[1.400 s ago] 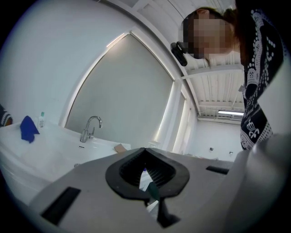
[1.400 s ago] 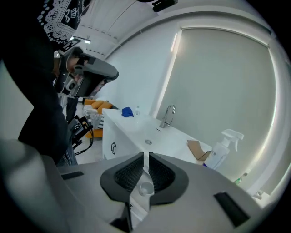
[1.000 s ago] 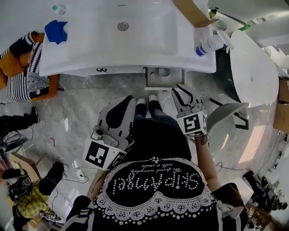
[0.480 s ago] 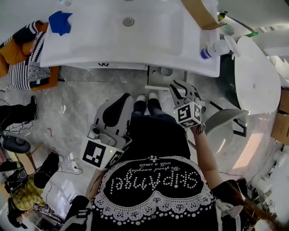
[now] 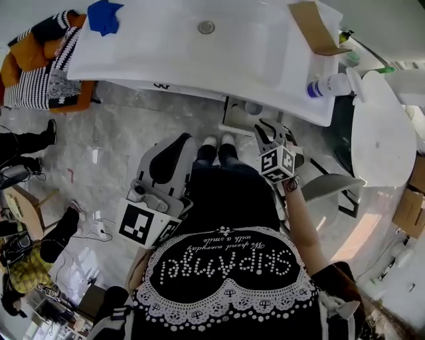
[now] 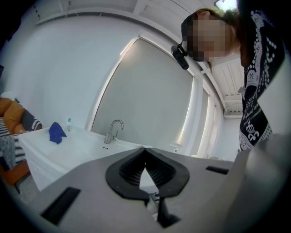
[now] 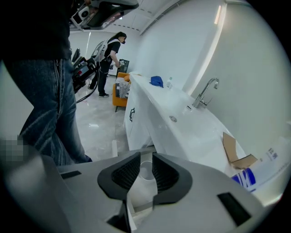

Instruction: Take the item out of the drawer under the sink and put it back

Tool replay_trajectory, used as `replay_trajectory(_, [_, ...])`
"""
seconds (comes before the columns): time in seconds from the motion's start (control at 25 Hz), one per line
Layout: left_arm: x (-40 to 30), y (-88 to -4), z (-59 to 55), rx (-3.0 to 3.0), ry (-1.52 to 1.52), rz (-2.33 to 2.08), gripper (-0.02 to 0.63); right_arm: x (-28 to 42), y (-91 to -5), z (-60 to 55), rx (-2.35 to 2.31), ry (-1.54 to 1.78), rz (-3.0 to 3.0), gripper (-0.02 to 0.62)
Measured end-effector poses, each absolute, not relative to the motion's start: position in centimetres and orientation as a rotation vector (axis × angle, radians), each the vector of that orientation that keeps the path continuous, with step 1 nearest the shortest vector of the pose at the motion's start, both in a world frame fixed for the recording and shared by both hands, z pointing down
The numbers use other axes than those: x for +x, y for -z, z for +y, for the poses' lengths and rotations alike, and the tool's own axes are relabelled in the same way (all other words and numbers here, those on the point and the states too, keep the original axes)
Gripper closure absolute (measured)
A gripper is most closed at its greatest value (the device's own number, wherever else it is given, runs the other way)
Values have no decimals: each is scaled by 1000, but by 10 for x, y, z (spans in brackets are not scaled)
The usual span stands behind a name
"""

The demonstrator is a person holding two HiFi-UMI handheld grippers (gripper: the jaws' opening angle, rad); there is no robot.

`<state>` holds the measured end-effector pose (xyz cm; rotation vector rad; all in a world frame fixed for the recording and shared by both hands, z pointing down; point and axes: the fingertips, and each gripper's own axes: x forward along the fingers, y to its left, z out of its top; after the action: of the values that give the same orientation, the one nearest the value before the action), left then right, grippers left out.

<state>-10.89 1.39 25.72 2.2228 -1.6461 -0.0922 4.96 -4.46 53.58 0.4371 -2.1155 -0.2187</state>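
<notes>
Under the white sink counter (image 5: pixel 199 60) a drawer (image 5: pixel 234 118) stands pulled out. A white cup-like item (image 7: pixel 145 172) lies inside it, showing in the head view as a small round shape (image 5: pixel 252 107). My right gripper (image 5: pixel 271 130) points steeply down just in front of the drawer. Its jaws (image 7: pixel 146 159) have just been opening and stand apart; the item is seen through the gap, untouched by the pads. My left gripper (image 5: pixel 184 143) hangs by the person's left leg with its jaws (image 6: pixel 144 150) shut and nothing in them.
A blue cloth (image 5: pixel 105 14), a cardboard piece (image 5: pixel 316 26) and a blue-labelled bottle (image 5: pixel 329 85) lie on the counter, beside the faucet (image 7: pixel 207 91). An orange chair with striped cloth (image 5: pixel 40 63) stands at its left end. White round fixtures (image 5: pixel 378 126) crowd the right.
My right gripper has sunk toward the open drawer and rolled, its marker cube now lower and closer to the drawer front. The left gripper has barely shifted.
</notes>
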Motion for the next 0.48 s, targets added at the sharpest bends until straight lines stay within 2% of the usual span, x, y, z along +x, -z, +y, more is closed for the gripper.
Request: replay_trajectory(0.48, [-109, -256, 7, 2156, 82, -1747, 601, 58, -597, -55, 266, 211, -2021, 523])
